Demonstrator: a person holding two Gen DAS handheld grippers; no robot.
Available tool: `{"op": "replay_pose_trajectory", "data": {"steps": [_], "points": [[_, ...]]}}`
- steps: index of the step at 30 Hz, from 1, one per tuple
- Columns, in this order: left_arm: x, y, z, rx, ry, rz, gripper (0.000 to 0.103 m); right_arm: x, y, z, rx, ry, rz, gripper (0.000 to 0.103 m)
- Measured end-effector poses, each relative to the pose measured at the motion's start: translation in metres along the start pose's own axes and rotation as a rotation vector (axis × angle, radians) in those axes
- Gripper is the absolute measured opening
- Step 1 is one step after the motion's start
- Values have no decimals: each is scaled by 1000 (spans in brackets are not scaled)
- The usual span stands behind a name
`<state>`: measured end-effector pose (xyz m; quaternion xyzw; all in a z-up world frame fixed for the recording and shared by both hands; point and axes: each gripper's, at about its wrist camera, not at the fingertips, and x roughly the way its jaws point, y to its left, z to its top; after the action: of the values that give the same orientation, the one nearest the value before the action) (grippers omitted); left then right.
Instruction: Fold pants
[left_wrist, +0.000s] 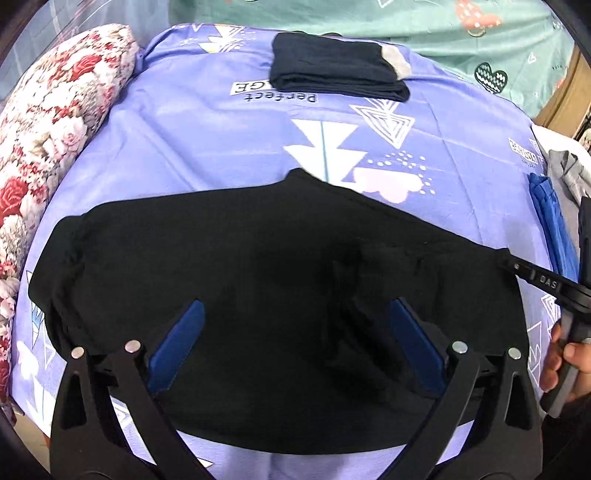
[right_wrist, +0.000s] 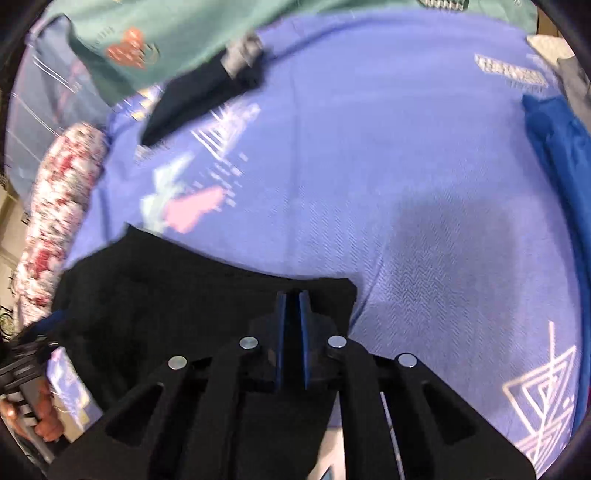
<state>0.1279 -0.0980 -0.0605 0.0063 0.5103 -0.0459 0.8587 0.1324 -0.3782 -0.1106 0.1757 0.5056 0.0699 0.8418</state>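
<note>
black pants (left_wrist: 258, 280) lie spread across the near part of a purple printed bedsheet (left_wrist: 207, 140), folded into a wide, rounded shape. the left gripper (left_wrist: 293, 314) hovers above the middle of the pants with its blue-padded fingers (left_wrist: 188, 328) spread wide apart, holding nothing. the right gripper (right_wrist: 293, 295) has its two blue pads pressed nearly together, pinching the far right corner of the pants; in the left wrist view its black finger (left_wrist: 532, 275) reaches the pants' right edge, with the person's right hand (left_wrist: 565, 365) behind it. further back on the sheet sits a folded dark garment (left_wrist: 332, 70) with a grey patch at one corner. a floral pillow (left_wrist: 51, 122) lies along the left side of the sheet. a blue cloth (right_wrist: 557, 166) lies at the right edge, beside grey fabric (left_wrist: 570, 173). a teal patterned sheet (left_wrist: 369, 22) lies beyond the purple one. the right wrist view is blurred.
</note>
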Motion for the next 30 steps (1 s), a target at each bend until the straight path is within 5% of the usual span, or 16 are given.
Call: {"op": "replay_pose_trajectory", "data": {"steps": [8, 14, 26, 30], "points": [[19, -12, -5, 37, 44, 22, 101, -52, 1, -46, -60, 7, 127, 10], [46, 3, -17, -22, 110, 15, 101, -50, 10, -102, -181, 92, 65, 11], [44, 21, -28, -84, 113, -42, 101, -68, 6, -118, -133, 79, 89, 19], [37, 21, -29, -80, 107, -52, 101, -80, 17, -105, -139, -4, 116, 27]]}}
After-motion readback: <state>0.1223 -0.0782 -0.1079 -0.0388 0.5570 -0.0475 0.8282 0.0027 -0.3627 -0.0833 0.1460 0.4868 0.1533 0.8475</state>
